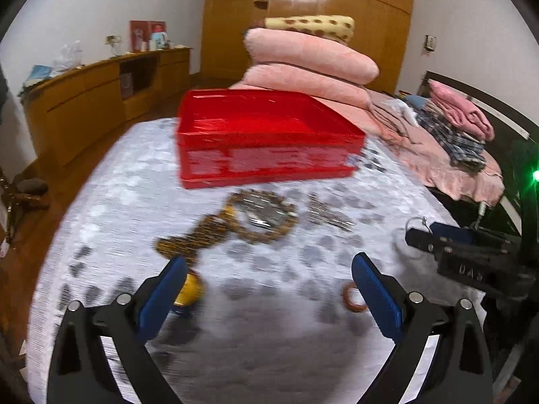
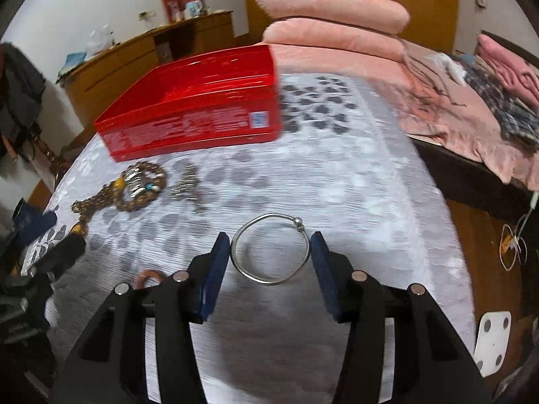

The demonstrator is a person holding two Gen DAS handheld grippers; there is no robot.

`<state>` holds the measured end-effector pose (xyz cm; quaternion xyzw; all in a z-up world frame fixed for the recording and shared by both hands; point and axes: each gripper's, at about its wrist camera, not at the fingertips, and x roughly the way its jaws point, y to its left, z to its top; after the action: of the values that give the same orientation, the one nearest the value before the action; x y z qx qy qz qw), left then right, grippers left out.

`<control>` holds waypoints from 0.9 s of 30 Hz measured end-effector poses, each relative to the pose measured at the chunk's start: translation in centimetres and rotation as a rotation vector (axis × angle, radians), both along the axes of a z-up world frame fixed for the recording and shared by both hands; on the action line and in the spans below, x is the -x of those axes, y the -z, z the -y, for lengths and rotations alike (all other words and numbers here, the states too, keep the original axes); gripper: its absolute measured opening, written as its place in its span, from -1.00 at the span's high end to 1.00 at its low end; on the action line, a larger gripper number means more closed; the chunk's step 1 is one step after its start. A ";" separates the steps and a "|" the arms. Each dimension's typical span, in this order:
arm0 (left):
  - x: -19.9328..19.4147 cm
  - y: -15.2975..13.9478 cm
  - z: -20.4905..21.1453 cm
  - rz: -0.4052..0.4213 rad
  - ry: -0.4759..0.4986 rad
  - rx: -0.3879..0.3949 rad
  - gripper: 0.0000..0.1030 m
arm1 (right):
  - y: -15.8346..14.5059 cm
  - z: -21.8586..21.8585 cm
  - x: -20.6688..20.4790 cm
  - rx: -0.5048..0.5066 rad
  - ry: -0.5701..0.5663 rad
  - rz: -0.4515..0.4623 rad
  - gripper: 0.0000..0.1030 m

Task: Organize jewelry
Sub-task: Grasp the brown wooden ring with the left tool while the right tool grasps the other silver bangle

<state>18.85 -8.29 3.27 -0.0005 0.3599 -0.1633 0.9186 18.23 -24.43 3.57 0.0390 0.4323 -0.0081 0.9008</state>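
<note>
My right gripper (image 2: 270, 252) is shut on a silver bangle (image 2: 269, 281) with a small ball clasp. It holds the bangle just above the patterned cloth, which carries its shadow. In the left wrist view the same gripper (image 1: 421, 235) shows at the right with the bangle's edge at its tip. My left gripper (image 1: 269, 279) stands open over the cloth with nothing between its fingers. An open red box (image 1: 269, 134) (image 2: 192, 111) sits behind. In front of the box lie a brown bead necklace (image 1: 262, 215) (image 2: 141, 185) and small silver pieces (image 1: 326, 215) (image 2: 187, 185).
A small orange ring (image 1: 353, 299) (image 2: 148, 277) lies by my left gripper's right finger, and a yellow piece (image 1: 188, 293) by the left one. Pink pillows (image 1: 310, 57) are stacked behind the box. The table edge (image 2: 448, 222) drops to wooden floor on the right.
</note>
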 end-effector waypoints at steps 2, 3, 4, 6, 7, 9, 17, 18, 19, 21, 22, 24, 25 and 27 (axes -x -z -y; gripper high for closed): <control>0.3 0.3 1.2 -0.013 0.024 -0.004 -0.69 | -0.1 1.2 0.5 -0.007 0.021 0.005 0.07; 0.4 0.6 2.0 -0.024 0.041 -0.002 -0.65 | -0.1 1.6 0.7 -0.010 0.026 0.006 0.07; 0.5 0.9 2.4 -0.034 0.050 -0.001 -0.63 | 0.0 1.8 0.9 -0.011 0.028 0.006 0.07; 0.5 1.3 3.4 -0.062 0.067 0.007 -0.46 | 0.0 2.1 1.2 -0.016 0.027 0.009 0.07; 0.7 1.5 3.7 -0.073 0.072 0.011 -0.42 | 0.1 2.1 1.4 -0.020 0.026 0.010 0.07; 0.6 1.8 4.4 -0.096 0.083 0.017 -0.32 | 0.1 2.3 1.6 -0.030 0.025 0.014 0.07; 0.8 2.9 6.3 -0.138 0.104 -0.006 0.31 | 0.5 3.0 2.1 -0.064 0.028 0.019 0.07; 0.9 2.9 6.6 -0.134 0.110 -0.017 0.31 | 0.5 3.1 2.1 -0.067 0.028 0.019 0.07; 1.0 2.9 6.8 -0.134 0.112 -0.021 0.31 | 0.6 3.1 2.1 -0.069 0.027 0.019 0.07; 1.1 3.0 7.0 -0.127 0.108 -0.035 0.32 | 0.6 3.0 2.1 -0.072 0.026 0.019 0.07; 1.1 3.0 7.0 -0.125 0.106 -0.040 0.34 | 0.7 3.0 2.1 -0.074 0.023 0.019 0.07; 1.1 3.1 7.0 -0.121 0.102 -0.047 0.43 | 0.8 2.8 2.0 -0.076 0.017 0.017 0.07; 1.1 3.0 6.8 -0.121 0.102 -0.042 0.43 | 0.8 2.6 2.0 -0.076 0.013 0.015 0.07; 1.0 3.0 6.7 -0.122 0.102 -0.034 0.43 | 0.9 2.4 1.9 -0.076 0.008 0.011 0.07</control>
<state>17.80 -15.01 0.23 0.0237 0.4173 -0.2033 0.8854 16.30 -26.80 2.64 0.0748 0.4270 0.0050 0.9011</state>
